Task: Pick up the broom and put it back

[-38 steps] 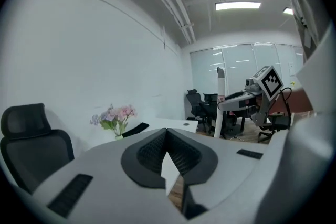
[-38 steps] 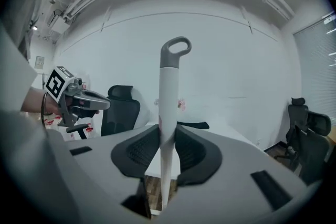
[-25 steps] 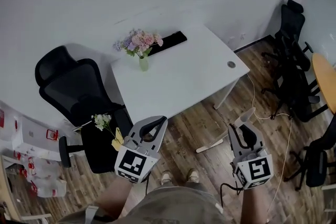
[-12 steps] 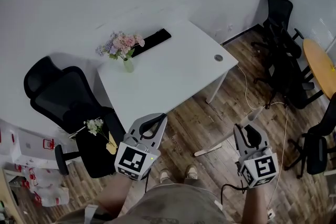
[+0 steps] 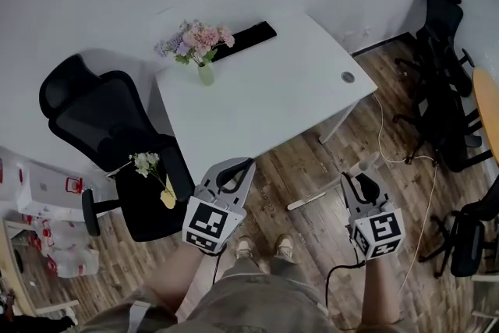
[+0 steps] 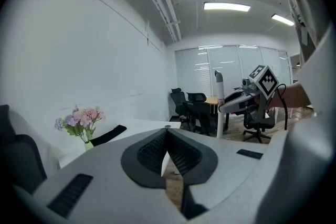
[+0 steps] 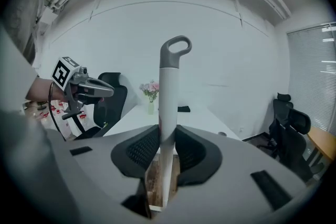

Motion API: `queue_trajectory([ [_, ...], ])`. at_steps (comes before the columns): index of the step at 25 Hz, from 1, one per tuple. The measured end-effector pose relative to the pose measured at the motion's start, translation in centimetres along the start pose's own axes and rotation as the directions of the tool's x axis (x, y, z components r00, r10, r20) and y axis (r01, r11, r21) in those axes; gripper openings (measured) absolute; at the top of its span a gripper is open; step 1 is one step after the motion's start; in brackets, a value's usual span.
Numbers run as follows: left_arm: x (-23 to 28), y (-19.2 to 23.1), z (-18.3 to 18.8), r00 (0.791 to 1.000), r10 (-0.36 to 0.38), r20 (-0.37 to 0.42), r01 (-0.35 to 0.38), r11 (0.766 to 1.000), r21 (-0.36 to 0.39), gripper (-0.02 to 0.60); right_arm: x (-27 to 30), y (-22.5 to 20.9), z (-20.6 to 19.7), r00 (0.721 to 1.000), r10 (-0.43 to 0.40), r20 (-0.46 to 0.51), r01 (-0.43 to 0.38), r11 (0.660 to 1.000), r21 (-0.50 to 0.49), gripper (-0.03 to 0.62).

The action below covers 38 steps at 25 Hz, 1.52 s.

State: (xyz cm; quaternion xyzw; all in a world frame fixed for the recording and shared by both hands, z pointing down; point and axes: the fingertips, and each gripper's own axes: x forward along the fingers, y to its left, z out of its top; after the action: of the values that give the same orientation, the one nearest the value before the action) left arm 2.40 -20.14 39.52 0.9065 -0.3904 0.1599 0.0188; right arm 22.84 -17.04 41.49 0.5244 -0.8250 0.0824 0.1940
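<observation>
Since a second ago the white desk (image 5: pixel 265 105) has slid up my head view, and both my claws have sunk toward the wooden floor (image 5: pixel 304 164). The broom (image 7: pixel 169 92), a white pole topped by a grey loop, stands over that floor just before the desk. My right claw (image 5: pixel 360 180) clamps it. My left claw (image 5: pixel 243 168) is pinched closed, empty.

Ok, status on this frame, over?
Left gripper shut, empty. Right gripper shut on broom, grip well below its loop end. White desk and black chair ahead.
</observation>
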Motion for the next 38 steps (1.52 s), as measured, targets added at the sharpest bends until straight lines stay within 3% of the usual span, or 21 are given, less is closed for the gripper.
queue_trajectory([
  [13,2.5,3.8,-10.0,0.98,0.086,-0.178,-0.103,0.991,-0.089,0.015,13.8,2.3,-8.6,0.975,0.16,-0.154,-0.166,0.986,-0.028,0.112],
  [23,3.4,6.2,-15.0,0.955,0.122,-0.269,-0.16,0.979,-0.124,0.015,20.2,5.0,-15.0,0.926,0.237,-0.294,-0.26,0.964,-0.044,0.112],
  [38,2.5,8.6,-16.7,0.941,0.157,-0.299,-0.207,0.968,-0.143,0.015,27.5,9.3,-13.3,0.912,0.3,-0.281,-0.335,0.939,-0.084,0.115],
])
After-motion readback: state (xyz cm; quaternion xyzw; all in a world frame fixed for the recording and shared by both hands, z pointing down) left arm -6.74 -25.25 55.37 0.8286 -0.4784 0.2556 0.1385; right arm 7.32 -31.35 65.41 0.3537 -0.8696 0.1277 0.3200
